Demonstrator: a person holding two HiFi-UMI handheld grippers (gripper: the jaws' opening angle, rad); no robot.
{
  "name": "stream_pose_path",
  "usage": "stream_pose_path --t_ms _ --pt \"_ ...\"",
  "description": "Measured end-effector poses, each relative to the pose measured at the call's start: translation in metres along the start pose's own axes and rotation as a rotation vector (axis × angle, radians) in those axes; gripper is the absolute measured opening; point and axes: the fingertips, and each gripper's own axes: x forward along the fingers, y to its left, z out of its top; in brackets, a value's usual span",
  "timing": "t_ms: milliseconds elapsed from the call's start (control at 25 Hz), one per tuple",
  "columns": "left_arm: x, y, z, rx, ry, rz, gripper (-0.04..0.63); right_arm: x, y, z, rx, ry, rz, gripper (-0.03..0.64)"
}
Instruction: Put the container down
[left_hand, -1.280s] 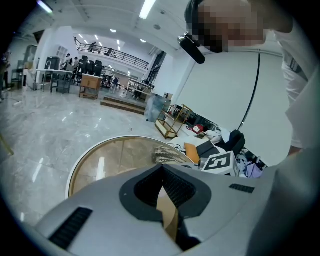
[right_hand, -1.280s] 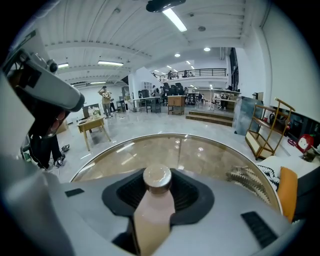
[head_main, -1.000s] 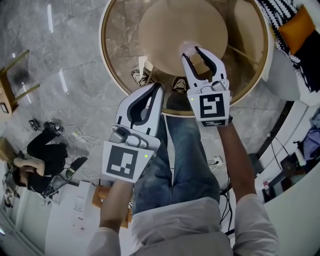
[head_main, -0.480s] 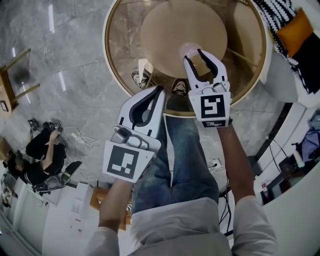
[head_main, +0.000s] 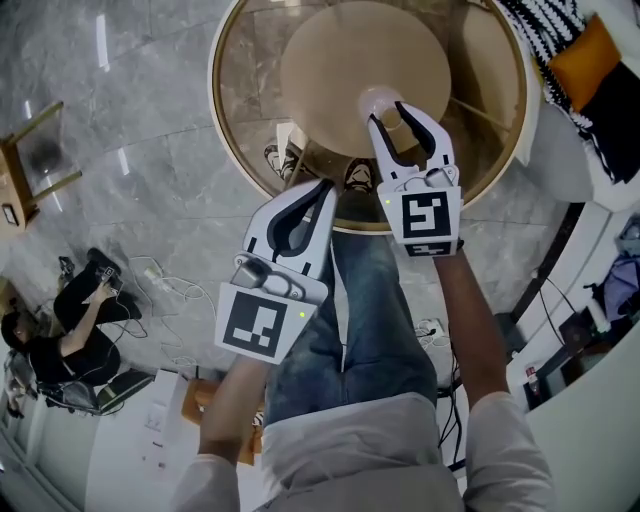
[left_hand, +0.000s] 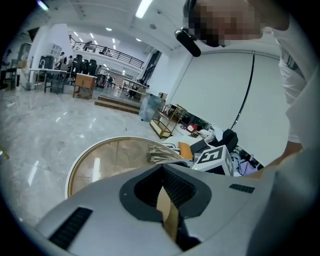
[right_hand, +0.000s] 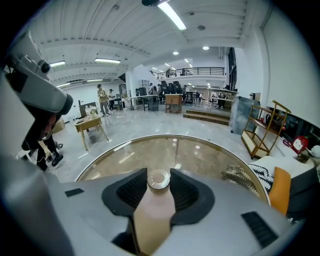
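A small pale container with a round clear cap (right_hand: 159, 180) sits between the pads of my right gripper (right_hand: 159, 174), which is shut on it. In the head view the container (head_main: 378, 100) shows at the tip of the right gripper (head_main: 388, 108), held over the near part of the round glass table (head_main: 225, 130), above its tan round base (head_main: 330, 60). My left gripper (head_main: 322, 187) hangs lower left, off the table's near rim, shut with nothing in it. In the left gripper view its jaws (left_hand: 162, 172) meet, and the table (left_hand: 80, 160) lies ahead.
A striped and orange cushion (head_main: 590, 50) lies on white seating at the upper right. A wooden stool (head_main: 30, 150) and a person sitting on the floor (head_main: 60, 340) are at the left, with cables nearby. The holder's legs in jeans (head_main: 370, 300) are below both grippers.
The left gripper has drifted slightly to the right. The right gripper and the container have hardly moved. The person on the floor at the left has shifted.
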Motion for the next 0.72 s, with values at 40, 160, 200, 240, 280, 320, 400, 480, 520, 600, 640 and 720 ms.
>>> stream_pose_path --t_ms 40,160,200,240,280,320,400,480,520,600,640,720 --pt "-0.001 0.0 0.001 -0.001 0.0 -0.001 0.018 -0.001 0.0 0.0 0.001 0.001 -0.001 0.151" --pt "-0.004 0.0 0.003 0.006 0.0 -0.002 0.018 -0.005 0.0 0.001 0.006 0.001 -0.007 0.15" --pt "-0.005 0.0 0.004 0.008 -0.001 -0.002 0.018 -0.006 -0.001 0.001 0.01 0.0 -0.01 0.149" --pt "-0.006 0.0 0.004 0.008 -0.001 -0.002 0.018 -0.007 -0.001 0.001 0.015 0.0 -0.011 0.146" --pt "-0.007 0.0 0.004 0.008 -0.001 -0.002 0.018 -0.008 -0.001 0.001 0.019 0.0 -0.012 0.144" --pt "-0.007 0.0 0.004 0.008 0.0 -0.001 0.018 -0.009 -0.001 0.001 0.021 0.0 -0.012 0.145" --pt "-0.008 -0.001 0.004 0.009 0.0 -0.002 0.018 -0.011 -0.001 0.002 0.018 0.0 -0.014 0.146" --pt "-0.008 -0.001 0.006 0.011 -0.003 -0.004 0.018 -0.012 -0.002 0.002 0.019 -0.002 -0.016 0.146" --pt "-0.008 -0.002 0.007 0.014 -0.004 -0.005 0.018 -0.012 -0.002 0.002 0.021 -0.003 -0.016 0.146" --pt "-0.008 -0.003 0.008 0.02 -0.006 -0.007 0.018 -0.014 -0.002 0.002 0.028 -0.004 -0.015 0.146" --pt "-0.009 -0.004 0.009 0.019 -0.007 -0.007 0.018 -0.015 -0.002 0.003 0.031 -0.004 -0.016 0.144" --pt "-0.01 -0.005 0.011 0.013 -0.009 -0.005 0.018 -0.018 -0.002 0.004 0.033 -0.006 -0.017 0.144"
